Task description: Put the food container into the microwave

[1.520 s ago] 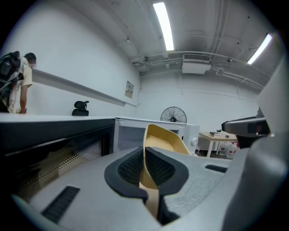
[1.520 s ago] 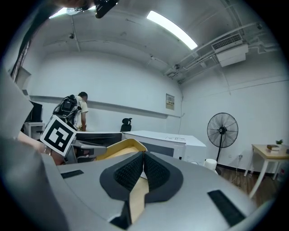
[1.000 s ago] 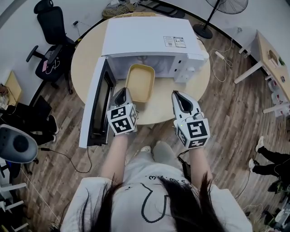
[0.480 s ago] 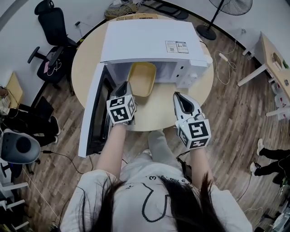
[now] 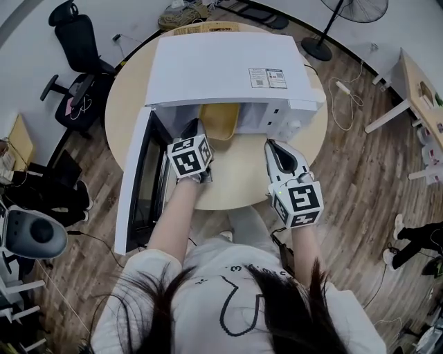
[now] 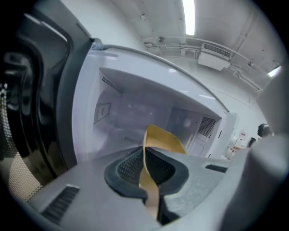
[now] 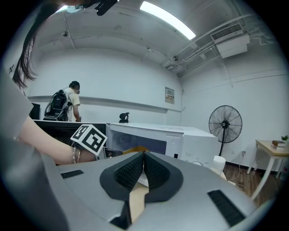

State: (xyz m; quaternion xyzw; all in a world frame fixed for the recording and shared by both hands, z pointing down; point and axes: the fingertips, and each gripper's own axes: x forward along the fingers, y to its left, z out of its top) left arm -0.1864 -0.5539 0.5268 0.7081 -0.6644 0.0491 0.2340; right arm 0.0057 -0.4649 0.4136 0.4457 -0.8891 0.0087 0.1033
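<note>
The yellow food container (image 5: 221, 119) lies partly inside the open white microwave (image 5: 221, 69), its far end hidden under the top. My left gripper (image 5: 196, 128) is shut on the container's near left rim. In the left gripper view the yellow rim (image 6: 162, 140) runs between the pads (image 6: 128, 164), and the cavity (image 6: 131, 110) is straight ahead. My right gripper (image 5: 273, 146) is shut on nothing and hovers over the round table (image 5: 242, 173), to the right of the container. In the right gripper view its pads (image 7: 128, 173) meet and the microwave (image 7: 180, 140) lies ahead.
The microwave door (image 5: 138, 180) hangs open to the left, past the table edge. An office chair (image 5: 76, 41) stands at the back left, a floor fan (image 5: 346, 14) at the back right, a side table (image 5: 422, 90) at the right. A person (image 7: 70, 101) stands far behind.
My left gripper has pushed forward with the container, which has slid deeper into the microwave. The right gripper has moved slightly forward over the table.
</note>
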